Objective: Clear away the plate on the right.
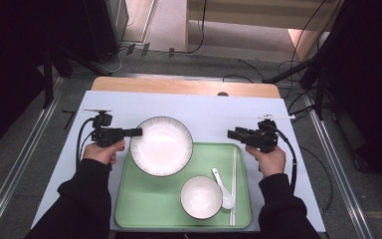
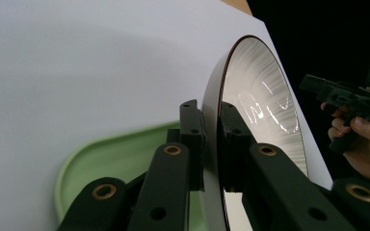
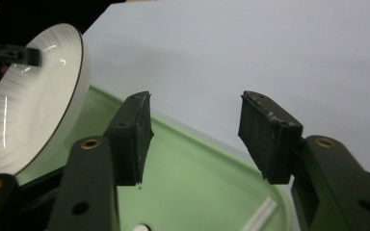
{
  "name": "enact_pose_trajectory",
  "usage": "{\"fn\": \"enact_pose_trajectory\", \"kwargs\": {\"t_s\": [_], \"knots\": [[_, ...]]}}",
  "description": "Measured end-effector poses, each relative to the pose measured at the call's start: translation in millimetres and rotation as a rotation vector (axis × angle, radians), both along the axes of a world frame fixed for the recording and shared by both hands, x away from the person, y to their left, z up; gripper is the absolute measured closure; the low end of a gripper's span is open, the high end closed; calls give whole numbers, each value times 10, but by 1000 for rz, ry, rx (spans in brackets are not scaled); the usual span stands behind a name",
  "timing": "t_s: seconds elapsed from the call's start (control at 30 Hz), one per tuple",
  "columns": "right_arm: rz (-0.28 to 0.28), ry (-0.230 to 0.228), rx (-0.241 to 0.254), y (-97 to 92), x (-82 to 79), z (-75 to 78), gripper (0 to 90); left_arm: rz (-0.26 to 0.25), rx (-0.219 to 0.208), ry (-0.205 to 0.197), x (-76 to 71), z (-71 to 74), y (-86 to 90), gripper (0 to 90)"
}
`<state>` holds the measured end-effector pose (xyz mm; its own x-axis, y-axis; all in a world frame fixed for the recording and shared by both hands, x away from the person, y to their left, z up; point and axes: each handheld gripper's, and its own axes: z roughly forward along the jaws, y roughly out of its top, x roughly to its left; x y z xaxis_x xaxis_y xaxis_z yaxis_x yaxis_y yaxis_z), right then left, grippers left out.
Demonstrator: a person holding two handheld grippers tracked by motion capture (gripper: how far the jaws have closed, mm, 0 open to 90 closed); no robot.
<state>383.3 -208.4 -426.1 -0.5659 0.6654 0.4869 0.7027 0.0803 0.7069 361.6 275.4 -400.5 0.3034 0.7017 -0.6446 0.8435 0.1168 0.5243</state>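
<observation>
A large white plate (image 1: 161, 146) with a dark rim lies over the far left corner of a green tray (image 1: 144, 199). My left gripper (image 1: 137, 132) is shut on the plate's left rim; in the left gripper view the pads (image 2: 195, 144) pinch the rim from both sides of the plate (image 2: 265, 96). My right gripper (image 1: 231, 133) hovers by the tray's far right corner and points left. Its jaws stand open, with nothing between them in the right gripper view (image 3: 195, 139). From there the plate (image 3: 29, 110) sits at the left.
On the tray stand a small white bowl (image 1: 201, 197), a white spoon (image 1: 222, 186) and white chopsticks (image 1: 234, 184) along the right side. The tray rests on a white table sheet (image 1: 209, 112). Beyond it is a wooden table edge (image 1: 179, 87), with cables on the floor behind.
</observation>
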Motion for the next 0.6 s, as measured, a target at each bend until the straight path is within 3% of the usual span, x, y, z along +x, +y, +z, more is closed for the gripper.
{"fn": "enact_pose_trajectory", "kwargs": {"t_s": [0.2,0.33,0.43,0.6], "knots": [[6,-19,-18,-95,-136,-40,434,-13,3,20,-119,-83,76,844],[25,-39,-79,-136,-214,-85,415,-12,18,37,-174,-158,98,842],[1,-50,-112,-162,-257,-114,414,-24,25,48,-200,-198,111,841],[3,-40,-96,-211,-307,-139,403,-31,29,60,-240,-257,144,838]]}}
